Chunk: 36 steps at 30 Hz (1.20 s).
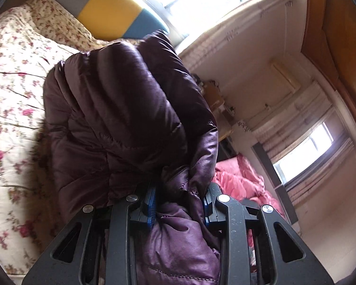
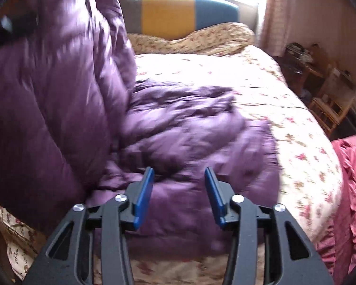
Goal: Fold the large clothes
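Floral bed (image 2: pixel 261 90), left tongs (image 1: pixel 179 204) gripping jacket (image 1: pixel 121 109)

Left gripper (image 1: pixel 180 201): matte black moulded plastic frame, two linkage arms per side with elongated triangular cut-outs. Four round silver pivot screws across the linkages. Blue ribbed pads on the inner faces of the fingers (image 1: pixel 151 201).

Right gripper (image 2: pixel 179 197): same build. Black frame speckled with fine pale dust, four silver screw heads, flat blue rectangular pads (image 2: pixel 143 197) on black finger mounts.
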{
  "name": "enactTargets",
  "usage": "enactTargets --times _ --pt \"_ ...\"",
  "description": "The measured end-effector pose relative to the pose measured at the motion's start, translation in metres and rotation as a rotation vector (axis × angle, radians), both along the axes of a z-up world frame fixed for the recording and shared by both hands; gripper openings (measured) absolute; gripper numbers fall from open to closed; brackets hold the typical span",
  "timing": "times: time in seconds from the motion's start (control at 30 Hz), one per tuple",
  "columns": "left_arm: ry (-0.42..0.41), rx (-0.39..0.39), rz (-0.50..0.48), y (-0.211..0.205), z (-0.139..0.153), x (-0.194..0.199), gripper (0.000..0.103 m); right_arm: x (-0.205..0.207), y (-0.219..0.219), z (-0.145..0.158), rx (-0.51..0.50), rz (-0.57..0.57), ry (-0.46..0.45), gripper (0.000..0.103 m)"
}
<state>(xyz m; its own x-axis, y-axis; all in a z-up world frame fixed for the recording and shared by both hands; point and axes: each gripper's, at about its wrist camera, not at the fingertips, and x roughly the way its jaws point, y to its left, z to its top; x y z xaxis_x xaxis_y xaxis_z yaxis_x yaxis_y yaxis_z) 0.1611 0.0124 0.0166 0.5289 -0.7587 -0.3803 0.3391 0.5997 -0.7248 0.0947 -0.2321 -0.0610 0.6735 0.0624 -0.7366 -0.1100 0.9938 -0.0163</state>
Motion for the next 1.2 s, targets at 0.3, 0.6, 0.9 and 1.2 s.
enactTargets --times 0.3,0.6,0.9,1.2 --pt "0.067 0.074 -0.083 -0.066 -0.024 0.031 0.041 -0.012 -0.069 -0.002 -0.004 -0.185 0.045 0.05" --pt "0.131 0.099 -0.164 -0.11 -0.055 0.064 0.06 -0.025 -0.097 -0.008 0.008 -0.262 0.072 0.051" --pt "0.12 0.182 -0.214 -0.145 -0.054 0.062 0.067 -0.027 -0.109 -0.018 0.025 -0.299 0.111 0.051" --pt "0.038 0.228 -0.196 -0.136 -0.038 0.032 0.069 -0.036 -0.097 -0.015 0.016 -0.287 0.104 0.052"
